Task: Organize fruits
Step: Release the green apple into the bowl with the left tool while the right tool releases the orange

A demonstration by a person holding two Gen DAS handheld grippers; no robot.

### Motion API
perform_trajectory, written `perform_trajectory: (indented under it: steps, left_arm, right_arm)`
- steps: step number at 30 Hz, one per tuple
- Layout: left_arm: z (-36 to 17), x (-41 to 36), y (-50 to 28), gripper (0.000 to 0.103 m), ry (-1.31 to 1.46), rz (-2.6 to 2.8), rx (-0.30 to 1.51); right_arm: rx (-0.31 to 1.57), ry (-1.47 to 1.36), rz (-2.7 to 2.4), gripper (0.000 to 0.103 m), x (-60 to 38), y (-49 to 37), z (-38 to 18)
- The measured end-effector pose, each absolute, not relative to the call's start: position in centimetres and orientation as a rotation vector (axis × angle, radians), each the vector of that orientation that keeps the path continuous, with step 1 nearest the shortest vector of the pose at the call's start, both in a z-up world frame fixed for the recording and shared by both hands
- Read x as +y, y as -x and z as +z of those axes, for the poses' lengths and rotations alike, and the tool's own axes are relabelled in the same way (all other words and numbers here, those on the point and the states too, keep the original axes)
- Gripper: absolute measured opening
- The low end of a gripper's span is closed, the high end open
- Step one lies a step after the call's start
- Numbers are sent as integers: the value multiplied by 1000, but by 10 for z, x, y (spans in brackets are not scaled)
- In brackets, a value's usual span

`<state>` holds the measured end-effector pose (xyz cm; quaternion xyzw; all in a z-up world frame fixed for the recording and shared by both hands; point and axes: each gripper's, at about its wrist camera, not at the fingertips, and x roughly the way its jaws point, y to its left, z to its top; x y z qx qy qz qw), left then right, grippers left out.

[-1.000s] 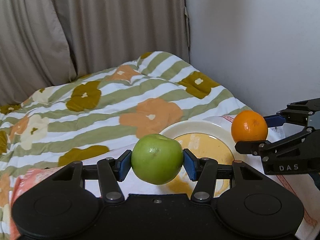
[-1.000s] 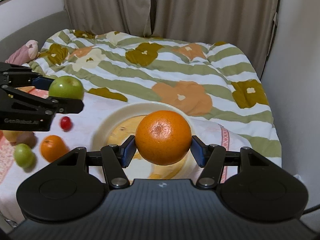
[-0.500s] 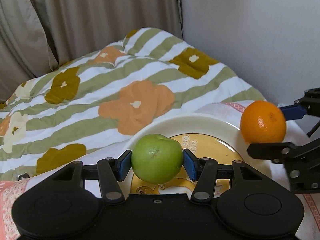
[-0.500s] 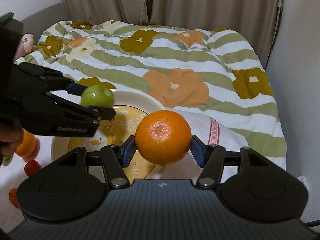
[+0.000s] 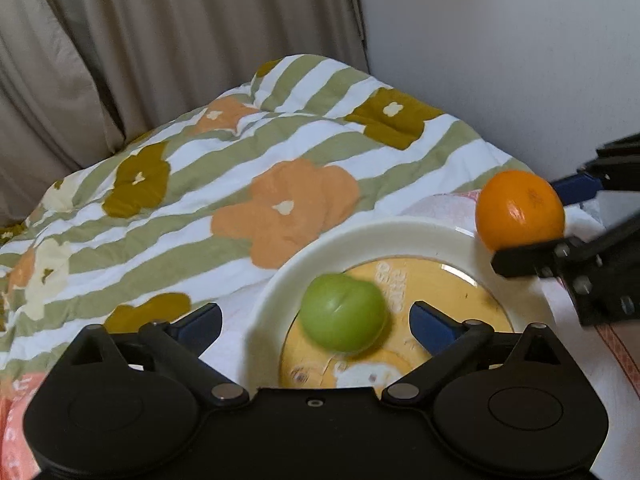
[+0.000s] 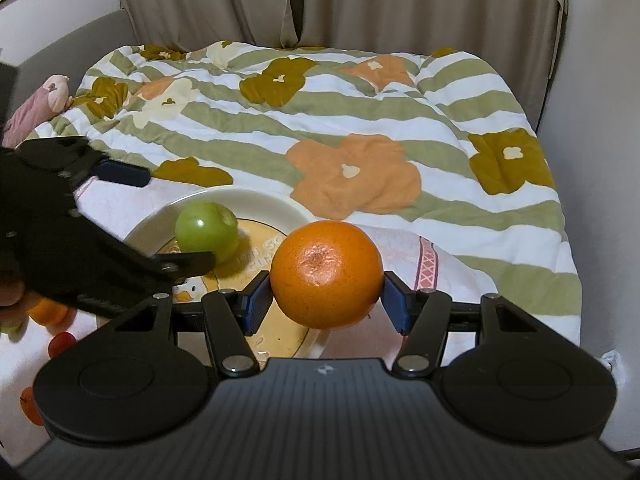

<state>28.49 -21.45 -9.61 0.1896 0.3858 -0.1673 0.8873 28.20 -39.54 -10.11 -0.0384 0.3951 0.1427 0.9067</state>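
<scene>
Left hand-held gripper (image 5: pixel 316 320): jaws opening, green apple (image 5: pixel 343 312) loose between them, on the plate (image 5: pixel 424 228).
Right hand-held gripper (image 6: pixel 326 300): pinching the orange (image 6: pixel 326 274) above the plate's edge.

A home bedroom: a bed with a flowered quilt (image 6: pixel 360 128), curtains (image 6: pixel 320 4) behind.

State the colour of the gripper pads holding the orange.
Blue pads, clearest in the right wrist view, either side of the orange.
</scene>
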Motion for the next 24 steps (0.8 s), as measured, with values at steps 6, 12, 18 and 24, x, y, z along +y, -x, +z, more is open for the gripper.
perform_trajectory:
  steps: [6,12,18,24]
  left_arm:
    - [-85,-193,-267,102,-344,-304,828]
    - [-80,-183,-257,102,-300,-271,833]
    - [-77,-176,-252,102,-282,-236,821]
    - [-77,-170,-250,102,-274,-208,819]
  right_arm:
    - [823,101,353,74,-381,-288,-103]
    - [826,148,388,74,-362,-295,-111]
    - [808,225,426,74,-346,-303,-122]
    - [776,249,441,84,-339,-304,-127]
